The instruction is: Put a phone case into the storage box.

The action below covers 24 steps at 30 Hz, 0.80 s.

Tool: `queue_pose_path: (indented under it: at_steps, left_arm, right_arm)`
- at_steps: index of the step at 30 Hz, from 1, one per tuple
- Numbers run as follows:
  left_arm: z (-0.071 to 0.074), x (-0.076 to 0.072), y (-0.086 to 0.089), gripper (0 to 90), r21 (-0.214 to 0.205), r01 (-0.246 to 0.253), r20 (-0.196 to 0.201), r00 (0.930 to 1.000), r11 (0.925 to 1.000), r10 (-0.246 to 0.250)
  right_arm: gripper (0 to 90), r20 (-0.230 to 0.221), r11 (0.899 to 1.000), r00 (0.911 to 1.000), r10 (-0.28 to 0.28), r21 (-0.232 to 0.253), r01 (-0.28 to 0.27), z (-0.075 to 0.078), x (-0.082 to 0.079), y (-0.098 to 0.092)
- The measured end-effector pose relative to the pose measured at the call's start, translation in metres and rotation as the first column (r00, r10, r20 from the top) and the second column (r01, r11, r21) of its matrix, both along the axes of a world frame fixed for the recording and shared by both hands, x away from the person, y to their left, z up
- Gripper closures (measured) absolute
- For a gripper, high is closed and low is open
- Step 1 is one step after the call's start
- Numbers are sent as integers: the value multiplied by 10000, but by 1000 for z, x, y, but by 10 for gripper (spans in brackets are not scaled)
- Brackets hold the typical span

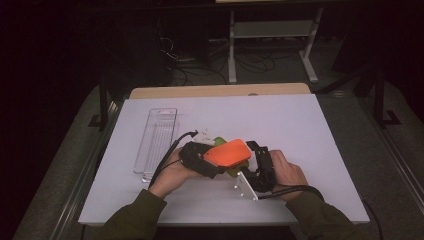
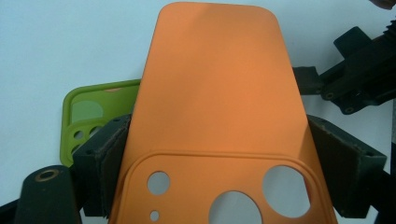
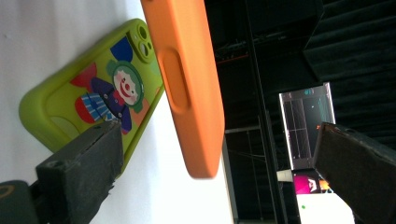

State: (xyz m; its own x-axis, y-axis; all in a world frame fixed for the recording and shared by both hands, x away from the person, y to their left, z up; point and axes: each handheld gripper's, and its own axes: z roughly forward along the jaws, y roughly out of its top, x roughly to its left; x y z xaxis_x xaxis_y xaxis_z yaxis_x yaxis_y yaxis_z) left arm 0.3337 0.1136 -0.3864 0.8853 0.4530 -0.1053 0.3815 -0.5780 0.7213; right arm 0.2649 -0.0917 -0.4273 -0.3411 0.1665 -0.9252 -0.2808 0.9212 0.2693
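An orange phone case (image 1: 227, 152) is lifted off the white table, and my left gripper (image 1: 214, 161) is shut on it. In the left gripper view both pads press the sides of the orange case (image 2: 215, 93) near its camera cut-outs, at the left gripper (image 2: 224, 163). Under it a green phone case (image 2: 88, 112) lies on the table. Its clown picture faces up in the right gripper view, on the green case (image 3: 93, 93). My right gripper (image 3: 224, 168) stands open with the free end of the orange case (image 3: 187, 84) between its jaws, touching neither pad.
A clear plastic tray (image 1: 157, 140) lies on the white table (image 1: 300, 130) to the left of both hands. A few small white bits (image 1: 205, 132) sit just beyond the left gripper. Behind the table are dark floor, cables and a white desk frame (image 1: 270, 35).
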Motion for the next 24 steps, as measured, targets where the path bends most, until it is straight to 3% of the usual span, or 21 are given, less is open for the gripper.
queue_pose_path:
  at_steps: [2,4,7,8,11,12,13,17,24]
  left_arm:
    - [1,0,-1,153,60,64,21,10000,10000,-64]
    - [0,-1,-2,153,10,62,34,10000,10000,-62]
    - [1,-1,-1,153,127,141,44,9999,9998,-141]
    - [1,-2,-2,153,-21,58,-19,10000,10000,-58]
    - [1,-2,-3,153,55,136,50,9999,9999,-136]
    - [2,-2,-2,153,221,295,77,9995,9993,-297]
    - [1,-3,-4,153,20,131,5,9999,9999,-131]
    - [1,-4,-4,153,11,130,-1,9999,9999,-130]
    - [1,-3,-3,153,189,368,78,9993,9991,-370]
  right_arm:
    - [15,190,9998,9998,81,-165,-78,1,0,2]
    - [29,251,9998,9997,-25,221,19,-2,-2,4]
    - [51,493,9998,9988,-10,190,1,0,-2,6]
    - [54,423,9999,9991,-54,127,48,1,-3,7]
    - [56,284,10000,9996,-16,28,16,-1,-4,9]
    - [69,372,10000,9993,5,-30,-4,0,-5,10]
    - [90,549,10000,9985,50,32,-52,-1,-5,11]
    - [150,833,9998,9964,165,-103,-157,0,-8,14]
    - [259,948,9987,9951,295,-450,-253,-3,-10,16]
